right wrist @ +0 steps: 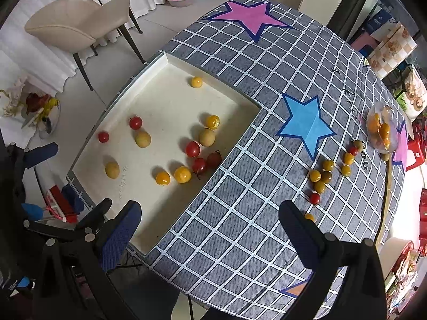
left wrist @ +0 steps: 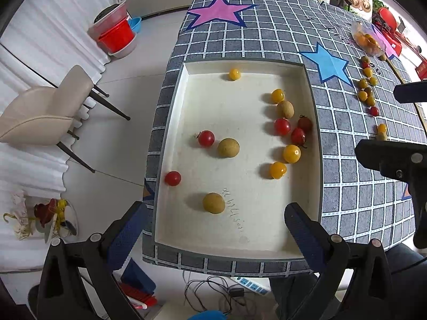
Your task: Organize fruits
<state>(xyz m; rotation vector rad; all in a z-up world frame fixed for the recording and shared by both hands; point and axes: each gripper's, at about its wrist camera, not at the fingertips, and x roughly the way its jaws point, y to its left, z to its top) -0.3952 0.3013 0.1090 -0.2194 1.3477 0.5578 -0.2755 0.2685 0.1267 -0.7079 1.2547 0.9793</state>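
A white tray (left wrist: 170,122) on the checked tablecloth holds several red and yellow cherry tomatoes and brownish round fruits, such as a brown one (left wrist: 214,203) near its front; the tray (right wrist: 160,221) also shows in the right wrist view. More loose fruits (right wrist: 327,173) lie in a cluster on the cloth to the right, and they also show in the left wrist view (left wrist: 368,90). My left gripper (left wrist: 213,226) is open and empty above the tray's near end. My right gripper (right wrist: 210,221) is open and empty above the cloth beside the tray.
A clear bag of yellow fruits (right wrist: 381,130) lies at the far right. Blue (right wrist: 305,122) and pink (right wrist: 250,16) paper stars lie on the cloth. A beige chair (left wrist: 42,112) stands left of the table. Red basins (left wrist: 114,34) sit on the floor.
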